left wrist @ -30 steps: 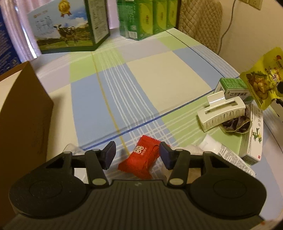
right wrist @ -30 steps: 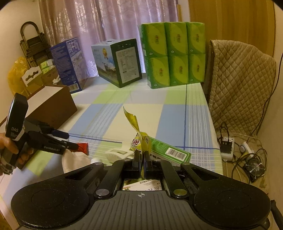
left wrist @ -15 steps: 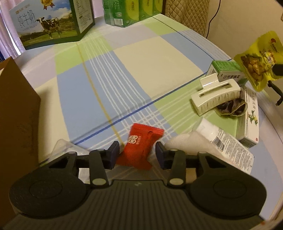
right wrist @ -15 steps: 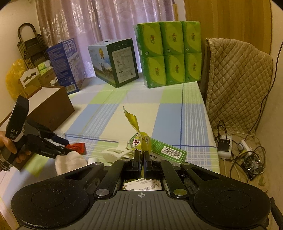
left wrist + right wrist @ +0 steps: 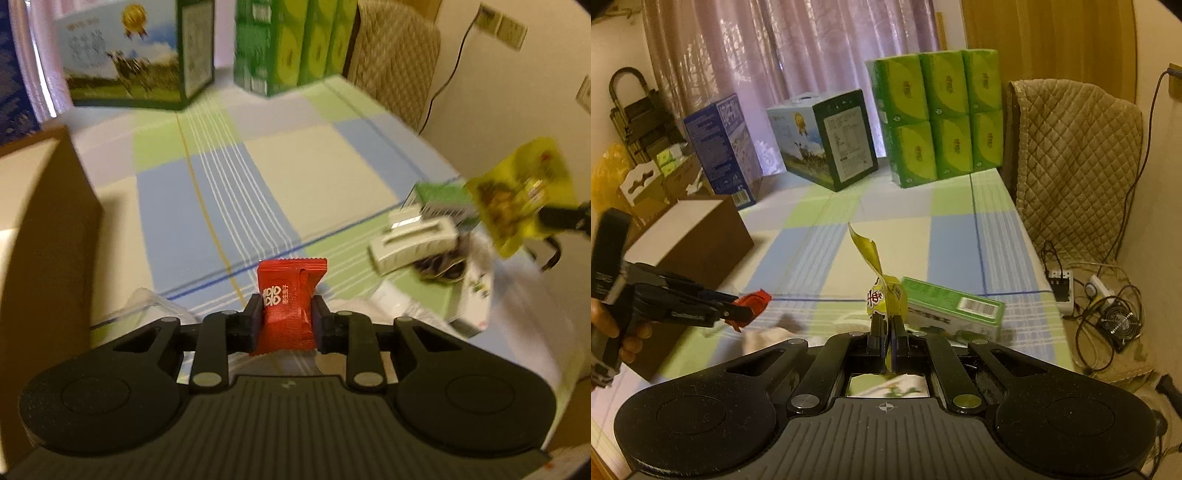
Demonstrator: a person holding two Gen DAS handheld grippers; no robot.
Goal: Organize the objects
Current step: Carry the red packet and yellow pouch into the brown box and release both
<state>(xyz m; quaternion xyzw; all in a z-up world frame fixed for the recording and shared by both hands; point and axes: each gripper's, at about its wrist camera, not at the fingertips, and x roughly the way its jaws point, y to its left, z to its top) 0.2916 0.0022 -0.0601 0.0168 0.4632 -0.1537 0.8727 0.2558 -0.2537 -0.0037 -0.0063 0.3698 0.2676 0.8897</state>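
My left gripper was clenched on a red candy packet, both pads pressed flat against its sides; the crinkled foil pillow stood upright between them, long axis pointing up and away from me, its serrated top edge free above the fingertips and clear of the table. From the right wrist view the same packet hung at the tip of that gripper, above the checked tablecloth, with a hand wrapped round the handle at the table's left edge. My right gripper was closed almost completely on a yellow snack bag, pinching its thin lower seam so the glossy bag rose upright, its twisted top corner leaning toward the far left; in the left wrist view that bag hung flat-faced over the table's right edge. Just beyond my right fingers a green and white carton lay on its side near the right edge, long axis running across. Beside it, in the left wrist view, lay a white plastic hair claw, blurred. A brown cardboard box sat at the left edge. At the far edge stood a blue carton, a milk box printed with a cow, and stacked green tissue packs; a quilted beige cover hung past the far right corner.
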